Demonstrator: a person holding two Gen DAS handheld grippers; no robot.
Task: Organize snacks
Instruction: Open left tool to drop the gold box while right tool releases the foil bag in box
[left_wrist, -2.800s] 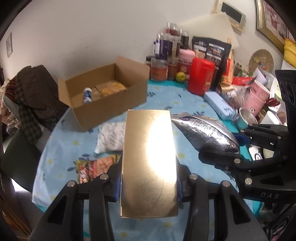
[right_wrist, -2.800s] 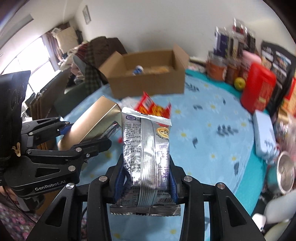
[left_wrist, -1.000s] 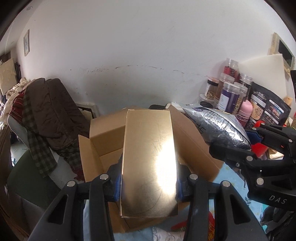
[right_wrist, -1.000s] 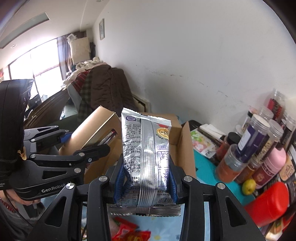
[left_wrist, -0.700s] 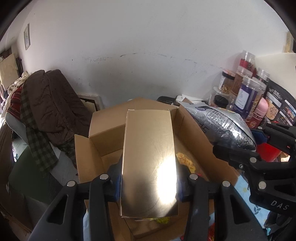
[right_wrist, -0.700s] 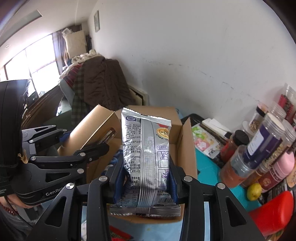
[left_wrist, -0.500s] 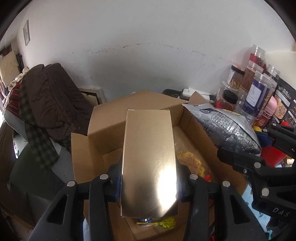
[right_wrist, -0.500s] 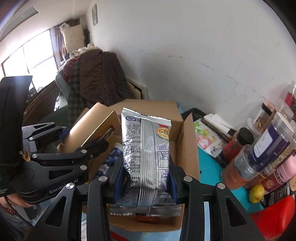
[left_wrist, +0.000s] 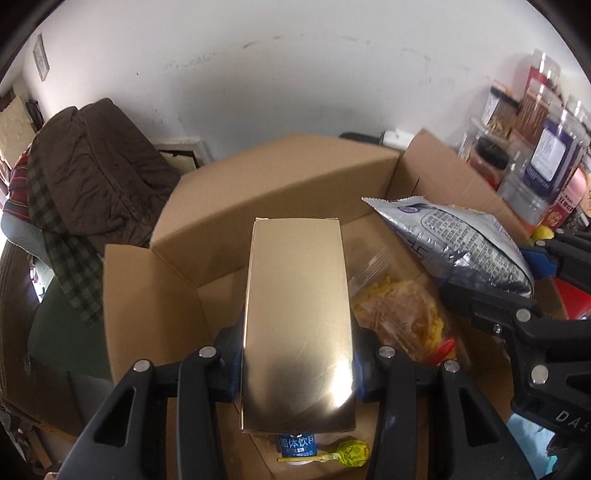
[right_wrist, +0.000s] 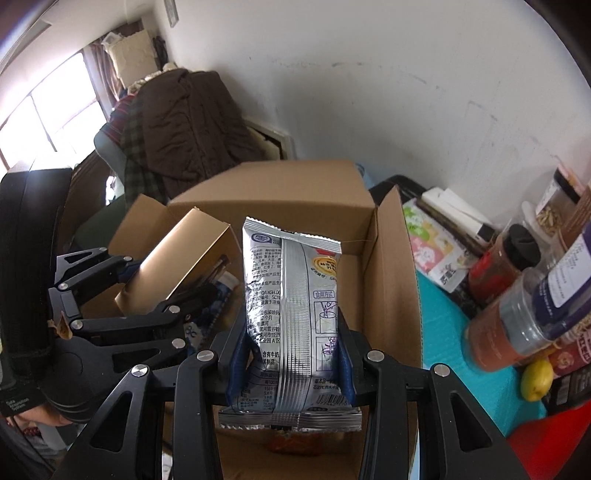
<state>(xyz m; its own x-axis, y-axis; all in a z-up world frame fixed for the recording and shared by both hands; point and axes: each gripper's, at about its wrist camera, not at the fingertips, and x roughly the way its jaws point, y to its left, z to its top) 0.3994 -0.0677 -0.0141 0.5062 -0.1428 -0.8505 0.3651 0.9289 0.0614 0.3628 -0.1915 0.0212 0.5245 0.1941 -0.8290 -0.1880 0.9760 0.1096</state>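
Your left gripper (left_wrist: 297, 354) had its jaws clamped on the tall gold cardboard box (left_wrist: 297, 325), and your right gripper (right_wrist: 291, 363) had its jaws clamped on the silver foil snack packet (right_wrist: 291, 314); neither grip had changed from the earlier frames. What had changed was where you held them: nearly three seconds before, both were over the blue flowered cloth on the counter (right_wrist: 443, 325), with the open brown cardboard carton (left_wrist: 258, 192) well ahead; by this moment you had carried both over the carton and tipped them downward, so that you looked straight into it. A second earlier the carton's far wall had filled the lower view with white wall above; now its floor showed. Inside it, just right of the gold box, lay a clear bag of yellow-orange crisps (left_wrist: 402, 314), and under the box's near end showed a small blue-labelled bottle (left_wrist: 297, 443) with a yellow-green lollipop (left_wrist: 351, 452) beside it. The silver packet hung over the carton's right half, the gold box over its left, the two close but apart. The spice jars (right_wrist: 517, 321) and a small yellow fruit (right_wrist: 535, 380) stood on the counter to the right of the carton.
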